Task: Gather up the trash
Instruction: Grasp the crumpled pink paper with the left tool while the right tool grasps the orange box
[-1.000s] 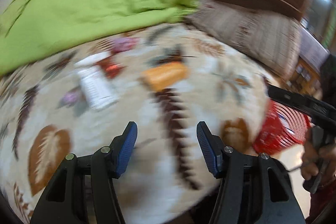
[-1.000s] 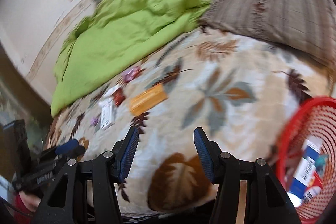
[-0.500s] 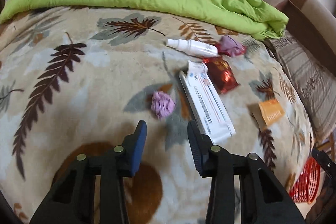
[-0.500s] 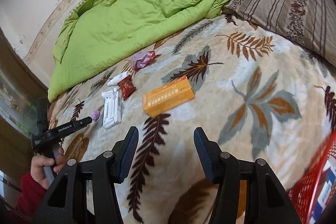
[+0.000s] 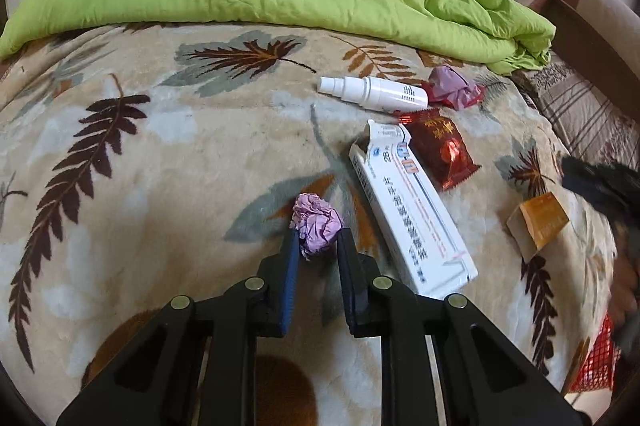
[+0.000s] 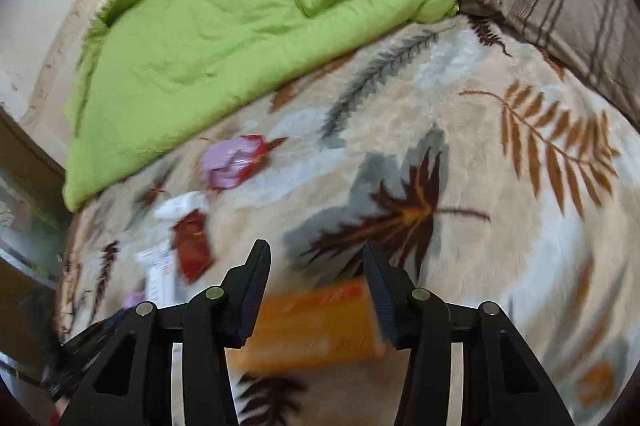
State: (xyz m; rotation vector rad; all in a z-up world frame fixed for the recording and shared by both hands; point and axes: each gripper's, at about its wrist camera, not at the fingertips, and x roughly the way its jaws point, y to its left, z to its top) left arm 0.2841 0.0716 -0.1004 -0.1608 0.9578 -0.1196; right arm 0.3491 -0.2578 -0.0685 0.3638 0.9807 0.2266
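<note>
With left gripper (image 5: 318, 240) pinching the crumpled purple wad (image 5: 316, 226) on the leaf-print blanket (image 5: 160, 186), beside the white carton (image 5: 412, 214): squeeze gently, lift straight. Right gripper (image 6: 316, 258) spread wide, straddling the orange box (image 6: 308, 330) (blurred, contact unclear); centre before closing.

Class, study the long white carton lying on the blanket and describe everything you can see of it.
The long white carton looks like a thin cardboard medicine box, printed with dark characters, "28" and blue and red marks. It lies flat on the leaf-patterned blanket, running diagonally away from the camera. Its far end flap is torn open. A red foil wrapper lies against its far right side. The crumpled purple paper sits to its left, apart. Neither gripper touches it.
</note>
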